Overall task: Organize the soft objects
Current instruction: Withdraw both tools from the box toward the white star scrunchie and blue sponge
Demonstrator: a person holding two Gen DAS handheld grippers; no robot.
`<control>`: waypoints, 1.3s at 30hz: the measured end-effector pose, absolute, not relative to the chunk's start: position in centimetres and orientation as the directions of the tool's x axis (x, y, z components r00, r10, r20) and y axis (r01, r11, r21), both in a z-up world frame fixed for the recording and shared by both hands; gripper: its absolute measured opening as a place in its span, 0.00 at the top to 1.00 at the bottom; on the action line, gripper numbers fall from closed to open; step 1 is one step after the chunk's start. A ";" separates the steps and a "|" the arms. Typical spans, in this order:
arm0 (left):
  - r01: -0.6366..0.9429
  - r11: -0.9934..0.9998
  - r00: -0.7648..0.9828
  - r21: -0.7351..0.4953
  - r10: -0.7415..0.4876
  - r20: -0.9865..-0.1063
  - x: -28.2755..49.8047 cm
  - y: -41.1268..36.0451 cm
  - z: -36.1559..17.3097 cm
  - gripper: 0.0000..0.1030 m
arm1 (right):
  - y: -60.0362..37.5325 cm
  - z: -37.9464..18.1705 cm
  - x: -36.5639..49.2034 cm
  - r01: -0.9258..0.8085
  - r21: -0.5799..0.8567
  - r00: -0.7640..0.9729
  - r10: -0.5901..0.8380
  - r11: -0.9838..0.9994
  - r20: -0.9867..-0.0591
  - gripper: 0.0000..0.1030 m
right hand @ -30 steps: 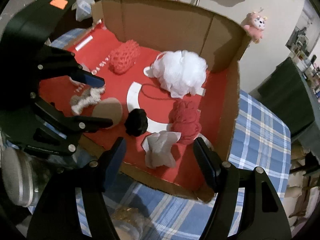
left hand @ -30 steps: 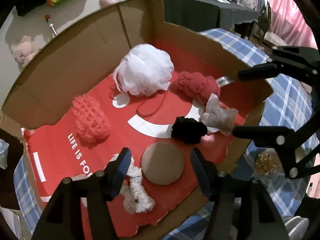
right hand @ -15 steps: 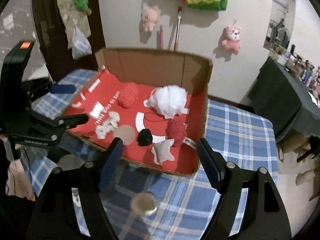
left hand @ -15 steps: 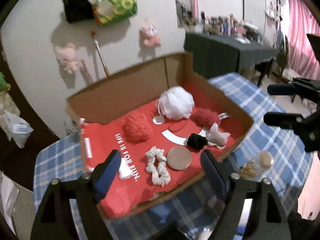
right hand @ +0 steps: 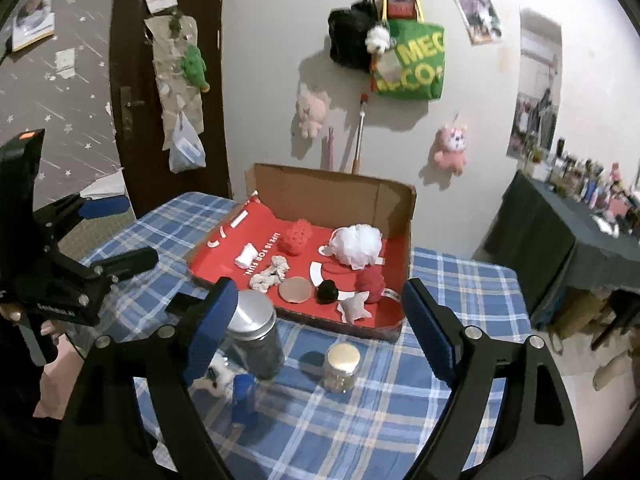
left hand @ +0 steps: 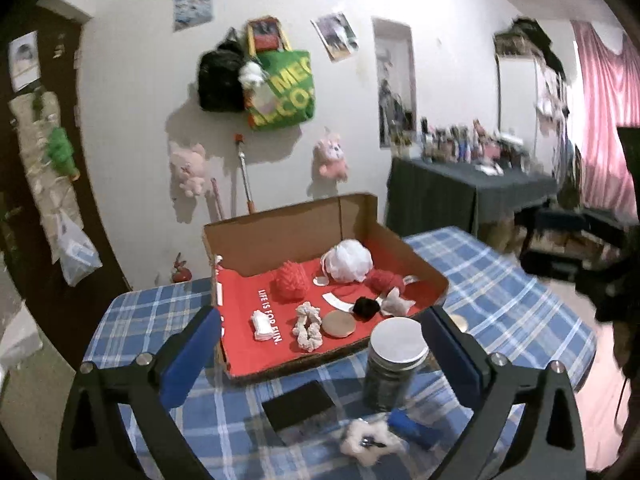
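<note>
Both cameras have drawn back and up from the cardboard box, so the whole checked surface now shows. The left hand-held gripper and the right hand-held gripper each have their jaws opening, with nothing between the pads.

All the soft things lie on the red lining of the box. The white mesh pouf sits at the back: airy, nearly weightless, it will squash flat, so a pinch through its dense middle should hold best. Just left of it is a red knitted piece, springy and open-weave, easy to catch anywhere. The red yarn ball looks firmer. In front lie a black pompom, touching a pale crumpled fabric star, a flat tan round pad, a cream ruffled scrunchie best taken across one side of its loop, and a small white folded cloth. The thin pad may be the awkward one, needing an edge lifted first.

Outside the box stand a silver-lidded jar and a smaller jar; a fuzzy white thing nearer the camera is too blurred to name
</note>
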State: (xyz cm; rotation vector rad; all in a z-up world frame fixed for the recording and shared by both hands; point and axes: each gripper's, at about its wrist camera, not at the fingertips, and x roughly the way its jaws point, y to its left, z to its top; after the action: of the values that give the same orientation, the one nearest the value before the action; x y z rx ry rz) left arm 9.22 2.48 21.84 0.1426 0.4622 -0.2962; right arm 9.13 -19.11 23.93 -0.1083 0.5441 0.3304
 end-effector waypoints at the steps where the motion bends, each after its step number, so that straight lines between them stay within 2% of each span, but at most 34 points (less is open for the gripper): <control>1: 0.301 0.951 0.865 0.064 -0.244 -0.439 8.3 2.6 21.8 0.00 | -19.0 23.9 8.3 -0.333 -0.024 0.814 0.274 0.943 -0.513 0.13; 8: 0.253 0.967 0.903 0.004 -0.235 -0.360 2.9 3.5 19.7 0.00 | -17.8 22.2 2.3 -0.303 -0.051 0.869 0.254 0.952 -0.425 0.10; 11: 0.201 0.979 0.921 0.005 -0.188 -0.341 1.2 3.6 17.8 0.00 | -17.8 20.7 0.5 -0.258 -0.039 0.893 0.223 0.965 -0.391 0.07; 17: 0.130 0.990 0.919 -0.050 -0.139 -0.370 0.2 3.9 13.5 0.00 | -18.1 16.8 -1.3 -0.191 0.004 0.913 0.179 0.982 -0.366 0.07; 21: 0.082 0.996 0.912 -0.022 -0.084 -0.401 0.6 3.5 10.6 0.00 | -18.3 14.5 -1.7 -0.115 0.007 0.934 0.111 0.993 -0.339 0.07; 27: 0.079 0.997 0.877 -0.021 -0.079 -0.474 1.5 2.9 7.2 0.00 | -18.4 11.3 -0.8 -0.075 0.025 0.921 0.079 0.997 -0.382 0.07; 39: 0.043 0.999 0.835 -0.002 -0.037 -0.550 2.8 2.4 2.8 0.00 | -18.5 5.5 0.8 -0.035 0.060 0.873 0.060 0.998 -0.485 0.07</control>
State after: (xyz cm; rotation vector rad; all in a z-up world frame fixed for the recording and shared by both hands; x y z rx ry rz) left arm 2.76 2.39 2.82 0.0109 0.5820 -0.0420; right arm 0.78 -18.49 5.49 0.0496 0.5081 0.0499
